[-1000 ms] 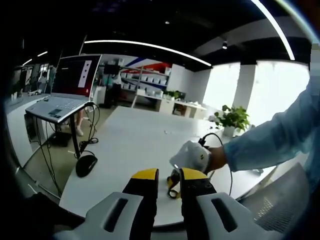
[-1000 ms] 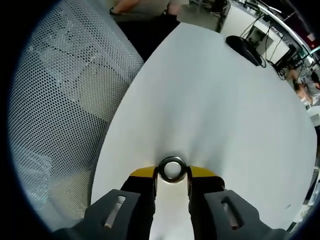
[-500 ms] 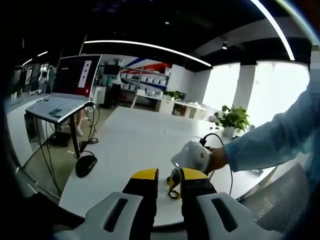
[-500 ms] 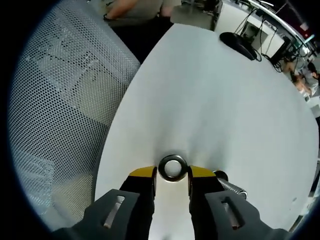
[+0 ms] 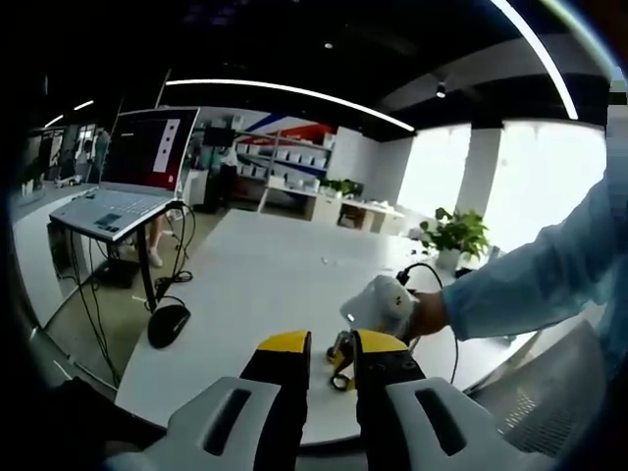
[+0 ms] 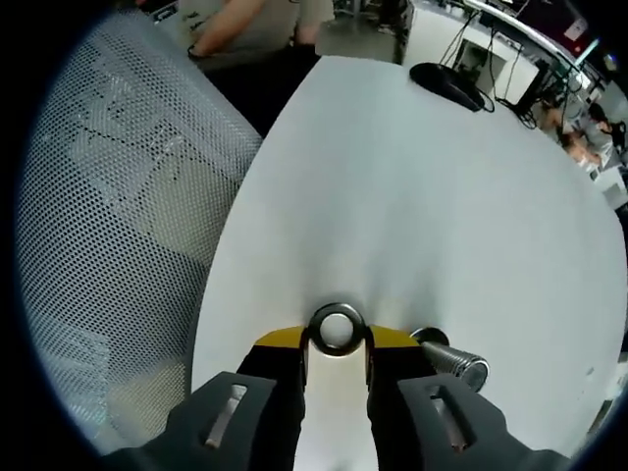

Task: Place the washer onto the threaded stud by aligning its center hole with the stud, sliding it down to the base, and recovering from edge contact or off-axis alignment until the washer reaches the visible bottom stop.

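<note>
Right gripper [image 6: 336, 345] grips washer [image 6: 337, 329] at its rim above the table [image 6: 412, 196], w/ threaded stud [image 6: 450, 359] just right and off-axis, so edge contact may cock or jam it; left gripper [image 5: 332, 355] jaw state: cannot tell.

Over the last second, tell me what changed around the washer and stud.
In the right gripper view the threaded stud has come into sight beside the right claw, to the right of the washer; a second ago only table lay there, so the claw has closed in on it. The washer stays clamped, not yet on the stud. The left claw stays put.
</note>
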{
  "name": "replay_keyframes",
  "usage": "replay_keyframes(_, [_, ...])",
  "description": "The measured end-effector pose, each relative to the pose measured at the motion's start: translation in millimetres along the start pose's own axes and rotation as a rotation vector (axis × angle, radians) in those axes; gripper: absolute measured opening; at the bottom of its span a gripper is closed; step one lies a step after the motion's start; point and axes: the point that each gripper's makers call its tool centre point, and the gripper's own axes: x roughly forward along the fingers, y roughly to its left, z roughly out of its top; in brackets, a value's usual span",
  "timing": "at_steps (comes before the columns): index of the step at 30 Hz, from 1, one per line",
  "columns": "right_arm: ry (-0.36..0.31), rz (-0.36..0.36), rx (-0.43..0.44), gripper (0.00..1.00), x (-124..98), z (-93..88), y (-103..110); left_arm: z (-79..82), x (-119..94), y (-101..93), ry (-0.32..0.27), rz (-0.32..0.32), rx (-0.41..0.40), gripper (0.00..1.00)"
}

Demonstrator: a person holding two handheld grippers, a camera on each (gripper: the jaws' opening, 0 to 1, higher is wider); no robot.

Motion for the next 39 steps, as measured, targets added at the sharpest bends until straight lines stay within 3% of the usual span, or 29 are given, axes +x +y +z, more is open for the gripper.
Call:
replay_keyframes(15, [-0.015, 0.027, 0.041, 0.23, -18, -2.4, 13, 0.5, 0, 0.0, -0.001, -0.001, -0.001, 0.15])
replay_keyframes(39, [-0.041, -0.050, 0.027, 0.23, -82, -5.6, 1, -1.6, 0, -2.1, 0.009, -0.001, 0.012, 0.18])
